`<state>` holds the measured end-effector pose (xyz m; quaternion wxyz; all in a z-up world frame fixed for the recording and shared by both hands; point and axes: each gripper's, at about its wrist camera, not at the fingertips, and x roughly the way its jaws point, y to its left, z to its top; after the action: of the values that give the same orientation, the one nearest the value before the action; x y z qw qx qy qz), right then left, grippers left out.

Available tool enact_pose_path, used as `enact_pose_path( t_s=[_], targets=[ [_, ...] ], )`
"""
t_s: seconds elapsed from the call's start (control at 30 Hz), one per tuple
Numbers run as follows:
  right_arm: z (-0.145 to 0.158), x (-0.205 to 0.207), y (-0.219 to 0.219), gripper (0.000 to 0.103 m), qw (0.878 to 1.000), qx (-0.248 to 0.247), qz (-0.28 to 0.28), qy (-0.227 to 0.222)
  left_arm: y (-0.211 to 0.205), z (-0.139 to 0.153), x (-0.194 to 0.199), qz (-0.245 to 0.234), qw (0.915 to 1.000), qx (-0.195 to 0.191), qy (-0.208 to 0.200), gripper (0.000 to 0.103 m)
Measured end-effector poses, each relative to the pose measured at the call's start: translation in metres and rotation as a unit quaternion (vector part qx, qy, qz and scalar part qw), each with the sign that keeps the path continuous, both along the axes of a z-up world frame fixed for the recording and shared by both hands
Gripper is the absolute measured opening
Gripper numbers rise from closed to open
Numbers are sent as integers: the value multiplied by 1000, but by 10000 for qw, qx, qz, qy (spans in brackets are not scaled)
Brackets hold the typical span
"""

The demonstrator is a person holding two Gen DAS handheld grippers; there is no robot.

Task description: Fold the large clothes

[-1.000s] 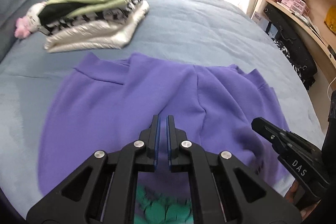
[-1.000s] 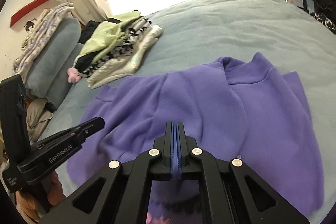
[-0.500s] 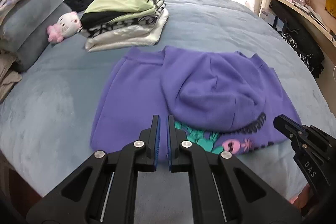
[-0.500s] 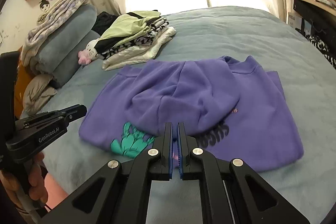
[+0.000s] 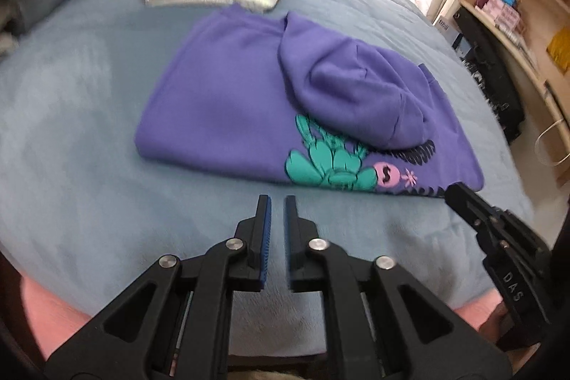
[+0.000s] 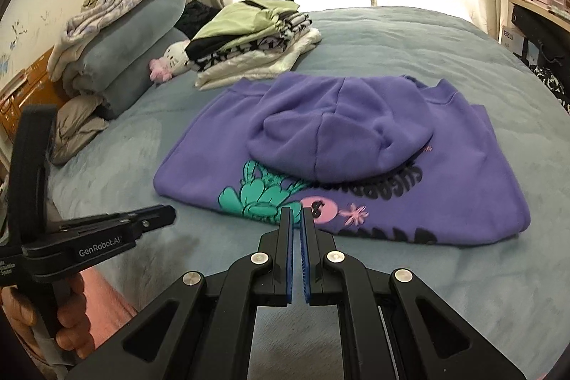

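Looking at the purple hoodie (image 6: 356, 145), you have it lying in a rough rectangle on the blue-grey bed (image 6: 445, 52), its hood laid over the chest so that it half covers the teal-and-pink print. Your left hand-held gripper (image 5: 277, 202) hangs just short of the near edge, its jaws opening with nothing between them. Your right hand-held gripper (image 6: 296, 214) hovers at the near edge over the print, its pads all but together and empty.

The likely trouble is the hood: it sits as a loose, puffy mound, so if you pinch only the near hem and carry it over, the hood may slide or bunch and leave a lumpy, lopsided fold. Pinching too shallow could also lift just the top layer and pull the folded sides open.

Just beyond the far edge stands a stack of folded clothes (image 6: 256, 38), nearly touching the hoodie, so a fold thrown too far could knock it. A white plush toy (image 6: 171, 63) and rolled bedding (image 6: 135, 41) lie far left; shelves (image 5: 516, 6) stand at the right. The bed near you is bare.
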<state>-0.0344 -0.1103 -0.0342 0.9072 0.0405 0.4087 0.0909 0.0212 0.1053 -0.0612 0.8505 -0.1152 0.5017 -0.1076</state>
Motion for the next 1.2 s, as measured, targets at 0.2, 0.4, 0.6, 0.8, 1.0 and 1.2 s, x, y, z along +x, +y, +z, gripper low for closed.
enact_pose_path(
  t_s=[0.2,0.4,0.6,0.8,1.0,1.2],
  targets=[
    [-5,3,-3,4,10000,-25,62,13,22,-29,5,267,9935,-1084,208,53],
    [-14,19,-6,4,9999,35,32,105,36,-47,18,567,9846,-1649,126,53],
    [-11,42,-5,4,9999,105,-87,-5,44,-69,39,959,9735,-2067,179,53],
    [0,81,-4,4,9994,205,-229,-168,46,-90,69,1256,9640,-2331,239,53],
    [3,148,8,4,9987,26,-376,-348,44,-99,106,1344,9611,-2404,225,53],
    [-55,194,14,4,9982,-40,-476,362,43,-91,137,1475,9588,-2426,-130,41]
  ],
)
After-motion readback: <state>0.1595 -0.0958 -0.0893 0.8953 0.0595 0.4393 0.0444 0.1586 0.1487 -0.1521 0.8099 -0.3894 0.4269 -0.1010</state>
